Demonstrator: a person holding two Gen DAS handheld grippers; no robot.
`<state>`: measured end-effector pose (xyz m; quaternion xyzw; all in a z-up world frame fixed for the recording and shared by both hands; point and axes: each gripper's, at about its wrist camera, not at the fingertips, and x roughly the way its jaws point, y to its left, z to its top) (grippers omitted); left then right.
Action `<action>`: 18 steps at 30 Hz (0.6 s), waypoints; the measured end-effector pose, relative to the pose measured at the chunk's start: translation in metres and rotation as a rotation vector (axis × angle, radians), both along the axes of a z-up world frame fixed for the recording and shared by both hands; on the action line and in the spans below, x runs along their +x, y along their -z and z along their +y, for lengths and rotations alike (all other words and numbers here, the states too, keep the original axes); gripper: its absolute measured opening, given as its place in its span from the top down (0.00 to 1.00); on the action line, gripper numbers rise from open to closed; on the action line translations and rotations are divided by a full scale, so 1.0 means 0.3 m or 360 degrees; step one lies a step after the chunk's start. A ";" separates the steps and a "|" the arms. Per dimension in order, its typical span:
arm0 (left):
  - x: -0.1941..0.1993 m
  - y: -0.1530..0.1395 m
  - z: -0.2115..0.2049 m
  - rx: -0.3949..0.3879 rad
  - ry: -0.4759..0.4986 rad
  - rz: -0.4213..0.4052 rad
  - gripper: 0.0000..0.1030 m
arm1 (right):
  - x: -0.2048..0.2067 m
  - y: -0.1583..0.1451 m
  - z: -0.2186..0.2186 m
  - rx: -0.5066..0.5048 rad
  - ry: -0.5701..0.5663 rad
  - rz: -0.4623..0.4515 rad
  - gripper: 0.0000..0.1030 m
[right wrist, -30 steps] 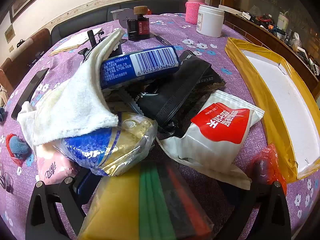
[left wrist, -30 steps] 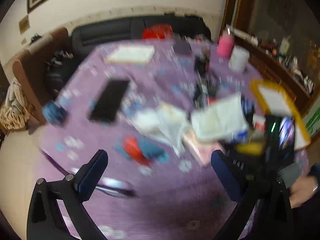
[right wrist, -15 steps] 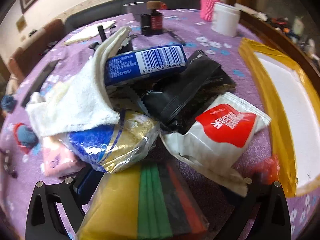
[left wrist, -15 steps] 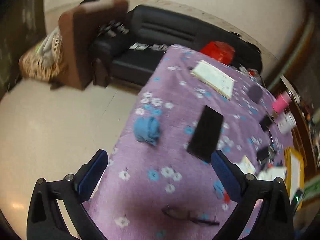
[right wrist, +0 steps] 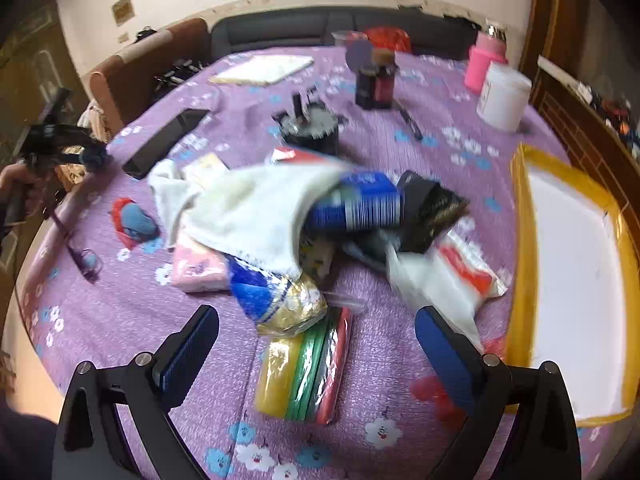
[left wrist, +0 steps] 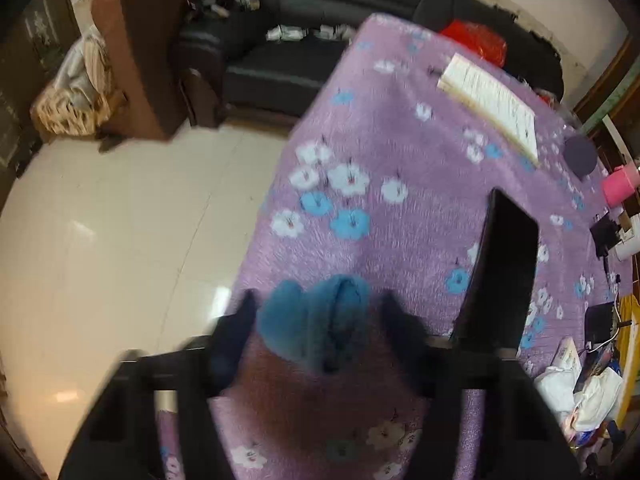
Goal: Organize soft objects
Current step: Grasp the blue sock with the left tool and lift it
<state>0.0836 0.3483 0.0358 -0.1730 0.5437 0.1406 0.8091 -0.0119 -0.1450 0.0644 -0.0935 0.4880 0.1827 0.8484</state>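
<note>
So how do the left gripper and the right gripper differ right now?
The left gripper has a blue soft thing between its jaws and is closing on it; the right gripper stands wide open with nothing gripped. The left one works at the table's edge near the floor; the right one hangs over the pile by the white towel. Both point down at the purple cloth.
</note>
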 end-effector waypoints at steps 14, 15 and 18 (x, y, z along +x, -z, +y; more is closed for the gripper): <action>-0.152 -0.359 -0.183 0.0032 0.0238 -0.0348 0.59 | -0.002 -0.030 -0.158 0.0173 0.0151 0.0171 0.03; -0.170 -0.389 -0.216 0.0020 0.0270 -0.0384 0.59 | -0.003 -0.025 -0.165 0.0170 0.0151 0.0184 0.04; -0.219 -0.452 -0.348 0.0007 0.0393 -0.0450 0.59 | -0.005 -0.020 -0.192 0.0152 0.0170 0.0190 0.13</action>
